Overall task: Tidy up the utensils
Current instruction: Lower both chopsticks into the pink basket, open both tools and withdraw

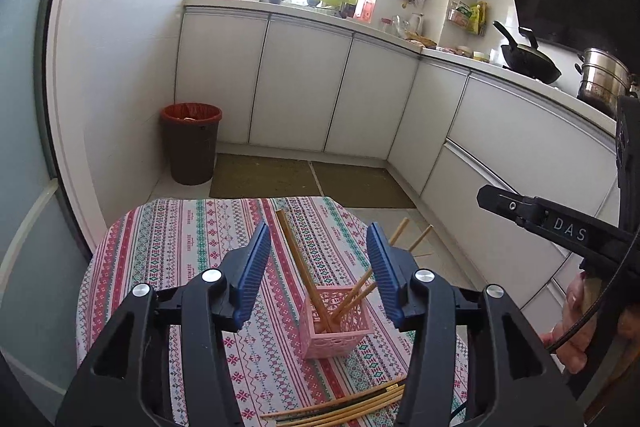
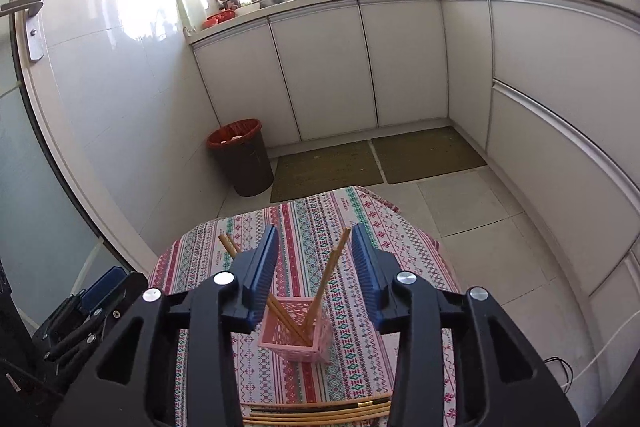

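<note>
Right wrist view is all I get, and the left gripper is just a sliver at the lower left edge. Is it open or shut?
Observer: Open. The left wrist view shows the left gripper with its blue ribbed pads wide apart, holding nothing.
Operator: Anything by the stove that my view cuts off?
Observer: A stainless steel stockpot stands right of the black wok.
Operator: What's behind the right gripper?
Observer: A bare hand holds the right gripper from behind.
</note>
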The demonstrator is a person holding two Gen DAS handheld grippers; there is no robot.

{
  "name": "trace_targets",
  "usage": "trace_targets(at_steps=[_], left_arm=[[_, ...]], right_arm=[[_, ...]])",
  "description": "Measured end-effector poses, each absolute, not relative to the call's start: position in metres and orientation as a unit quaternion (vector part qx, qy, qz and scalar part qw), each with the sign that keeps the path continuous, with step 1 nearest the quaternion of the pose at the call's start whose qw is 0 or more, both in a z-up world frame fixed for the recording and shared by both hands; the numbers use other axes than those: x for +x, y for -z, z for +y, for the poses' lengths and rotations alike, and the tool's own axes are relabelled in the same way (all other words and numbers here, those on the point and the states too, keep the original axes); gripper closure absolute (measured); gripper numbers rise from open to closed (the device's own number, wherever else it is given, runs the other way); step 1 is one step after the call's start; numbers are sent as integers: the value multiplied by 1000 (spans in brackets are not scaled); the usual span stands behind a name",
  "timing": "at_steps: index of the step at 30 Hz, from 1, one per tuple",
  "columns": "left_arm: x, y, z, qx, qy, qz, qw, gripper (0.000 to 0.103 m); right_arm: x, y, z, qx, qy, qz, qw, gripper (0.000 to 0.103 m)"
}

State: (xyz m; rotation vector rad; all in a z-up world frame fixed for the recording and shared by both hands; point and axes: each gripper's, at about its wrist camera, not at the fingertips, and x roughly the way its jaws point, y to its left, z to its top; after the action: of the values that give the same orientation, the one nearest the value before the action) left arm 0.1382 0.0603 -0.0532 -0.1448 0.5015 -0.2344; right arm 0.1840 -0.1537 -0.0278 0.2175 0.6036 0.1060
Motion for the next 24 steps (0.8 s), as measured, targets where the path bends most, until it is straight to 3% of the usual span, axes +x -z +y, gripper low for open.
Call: trace_targets(at_steps=[1,4,16,24], left_arm=[[135,53,58,-68,113,244,961,42],[125,50,52,-58,102,233,965,33],[104,57,39,-43,105,241,964,15],[98,71,28,-17,116,264,957,7]], right_arm=[[179,29,-155,103,-43,292,950,46],[165,32,-162,91,-24,281,955,38],[116,48,-183,81,9,268,960,10],[83,67,-209,111,-6,282,953,7]])
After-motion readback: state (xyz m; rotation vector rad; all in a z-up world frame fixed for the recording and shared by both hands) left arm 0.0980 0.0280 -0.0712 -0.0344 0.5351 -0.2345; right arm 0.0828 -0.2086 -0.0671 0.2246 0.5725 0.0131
